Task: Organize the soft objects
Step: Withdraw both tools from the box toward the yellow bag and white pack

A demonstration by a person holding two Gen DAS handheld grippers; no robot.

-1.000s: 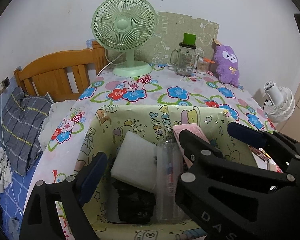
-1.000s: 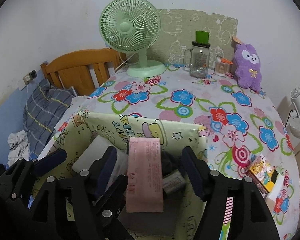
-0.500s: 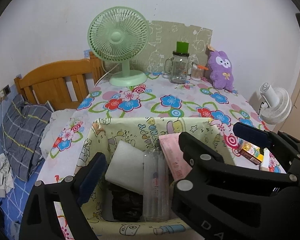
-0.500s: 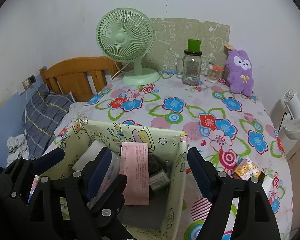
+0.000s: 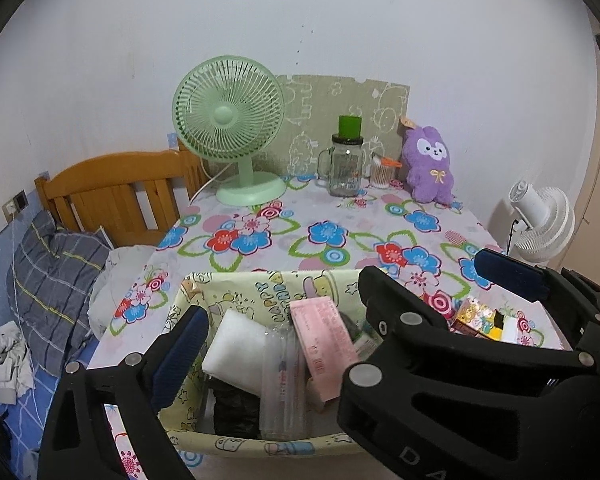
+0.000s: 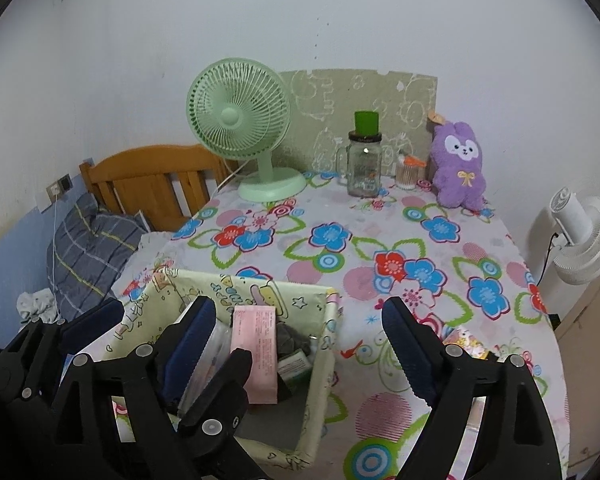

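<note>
A yellow cartoon-print fabric basket [image 5: 236, 292] [image 6: 324, 344] stands at the near edge of the flowered table. It holds a white foam block [image 5: 236, 350], a clear plastic pack [image 5: 282, 384], a pink packet [image 5: 324, 336] [image 6: 256, 344] and dark items. A purple plush bunny [image 5: 428, 166] [image 6: 458, 166] sits at the table's far right. My left gripper [image 5: 340, 304] is open and empty above the basket. My right gripper [image 6: 300, 340] is open and empty over the basket's right side.
A green desk fan [image 5: 230, 128], a glass mug jar with a green lid [image 5: 346, 164] and a small cotton-swab jar [image 5: 382, 170] stand along the back. A small colourful box [image 5: 478, 318] lies right of the basket. A white fan [image 6: 584, 236] stands off the table's right edge. A bed with a wooden headboard [image 5: 116, 196] is on the left.
Both grippers have pulled back and up from the basket; it now looks smaller and lower in both views. The pink packet stays in the basket. Both stay open.
</note>
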